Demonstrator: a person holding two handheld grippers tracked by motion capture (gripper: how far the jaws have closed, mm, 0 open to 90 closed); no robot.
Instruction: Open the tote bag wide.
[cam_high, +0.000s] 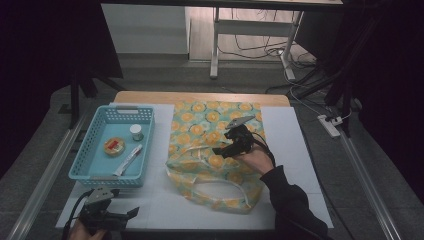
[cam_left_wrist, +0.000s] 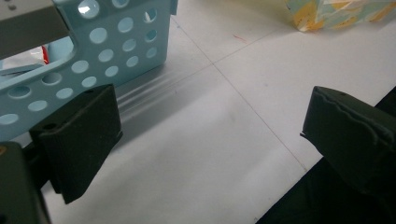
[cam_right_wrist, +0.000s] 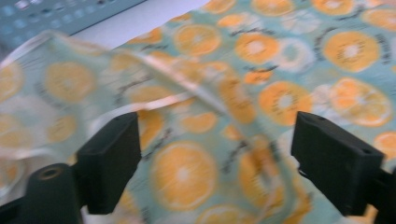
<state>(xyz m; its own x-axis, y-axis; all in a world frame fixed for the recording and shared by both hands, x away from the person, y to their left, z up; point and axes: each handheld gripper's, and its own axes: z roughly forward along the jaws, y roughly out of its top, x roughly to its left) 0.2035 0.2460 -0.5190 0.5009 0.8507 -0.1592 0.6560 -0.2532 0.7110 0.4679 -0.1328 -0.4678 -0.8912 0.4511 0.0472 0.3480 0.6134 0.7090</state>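
Right gripper view: bag (cam_right_wrist: 261, 70) beneath open right gripper (cam_right_wrist: 215, 161).

One bag (cam_high: 210, 150), one basket (cam_high: 90, 170) holding three small items.

Open white table surface (cam_high: 292, 145) is left to the right of the orange-print bag (cam_high: 212, 150) and along the near edge before it. A narrow strip is left between the bag and the blue perforated basket (cam_high: 95, 165), whose walls bar low passage to the tube (cam_high: 128, 159), round tin (cam_high: 114, 146) and small jar (cam_high: 136, 132) inside.
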